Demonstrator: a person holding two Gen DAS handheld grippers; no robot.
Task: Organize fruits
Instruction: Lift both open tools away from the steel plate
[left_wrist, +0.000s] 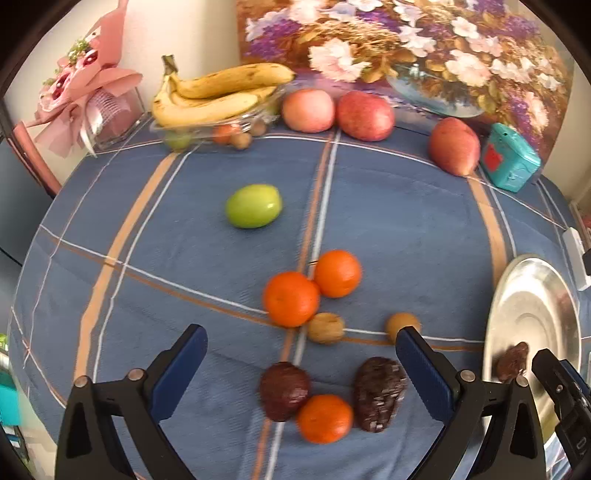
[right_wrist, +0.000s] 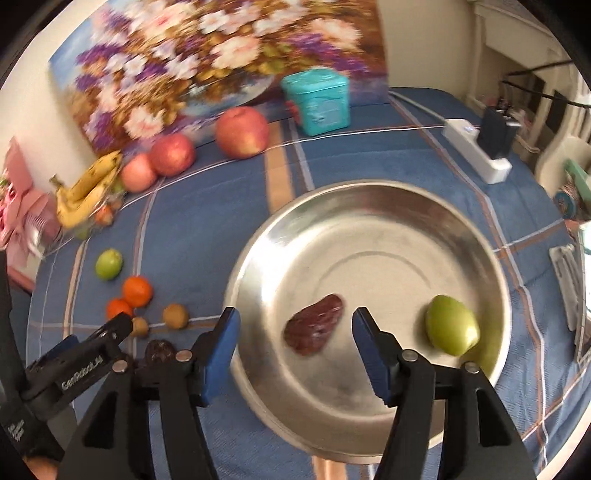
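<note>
The small brown fruit (left_wrist: 402, 325) is half hidden behind the left tool (left_wrist: 301, 363), whose jaws stand wide apart with nothing gripped. Three oranges (left_wrist: 291, 298), two dark fruits (left_wrist: 379, 393) and one green fruit (left_wrist: 253, 205) are counted on the worktop (left_wrist: 406, 206). In the metal plate (right_wrist: 369, 206), one dark fruit (right_wrist: 314, 325) and one green fruit (right_wrist: 451, 324) are seen; the right tool (right_wrist: 293, 341) is released above them. Three apples (right_wrist: 242, 132) are lined up near the painting (right_wrist: 184, 55).

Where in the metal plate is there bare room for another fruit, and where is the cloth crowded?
The metal plate is bare across its far half; only the dark fruit and green fruit lie near its front. On the cloth, the oranges and small brown fruits crowd together, left of the plate.
</note>
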